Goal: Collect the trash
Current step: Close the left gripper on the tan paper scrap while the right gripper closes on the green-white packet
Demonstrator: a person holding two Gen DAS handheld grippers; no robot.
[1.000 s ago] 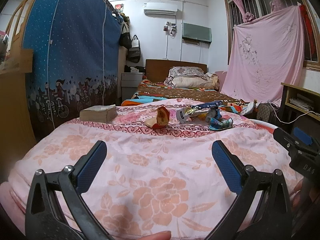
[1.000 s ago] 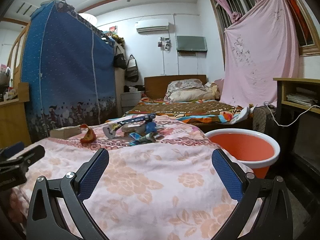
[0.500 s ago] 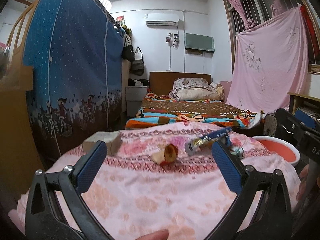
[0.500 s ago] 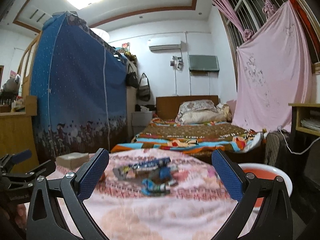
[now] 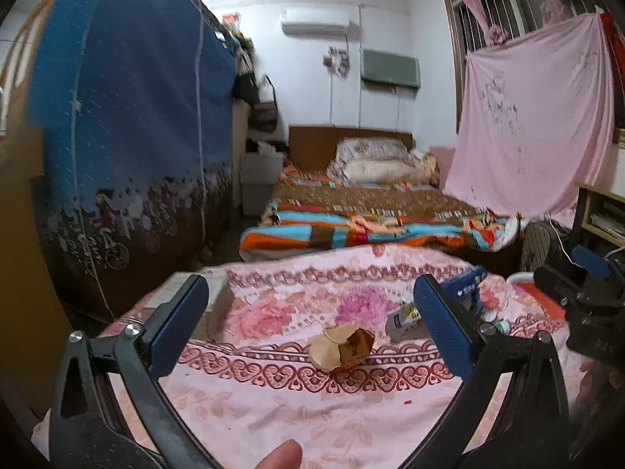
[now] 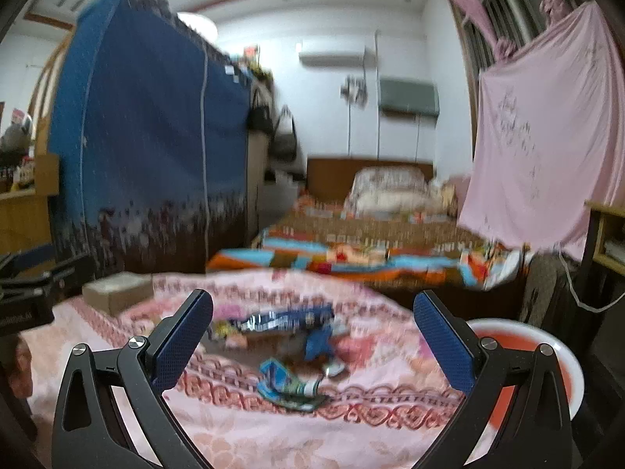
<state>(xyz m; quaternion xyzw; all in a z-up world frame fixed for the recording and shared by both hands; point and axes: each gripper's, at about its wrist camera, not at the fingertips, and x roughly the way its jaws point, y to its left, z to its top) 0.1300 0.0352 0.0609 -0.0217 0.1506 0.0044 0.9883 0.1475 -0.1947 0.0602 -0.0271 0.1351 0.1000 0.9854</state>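
A crumpled red-and-tan wrapper [image 5: 341,346] lies on the pink floral bedspread [image 5: 273,402], between the fingers of my open left gripper [image 5: 310,328] and a little beyond them. More wrappers [image 5: 406,318] lie to its right. In the right wrist view, a squashed blue-green tube [image 6: 291,385], a long blue foil wrapper [image 6: 287,318] and other scraps lie ahead of my open right gripper [image 6: 312,336]. Neither gripper holds anything. A red basin with a white rim [image 6: 554,355] stands beside the bed at right.
A tan box [image 6: 117,291] rests at the bed's far left. A blue fabric wardrobe [image 5: 129,125] stands at left, a second bed [image 5: 371,211] lies behind, and a wooden shelf [image 5: 601,211] is at right. A person's fingertip [image 5: 281,455] shows at the bottom edge.
Both grippers have moved forward over the bed toward the trash, so the wrappers now sit lower and larger between the fingers. The right wrist view is blurred by motion.
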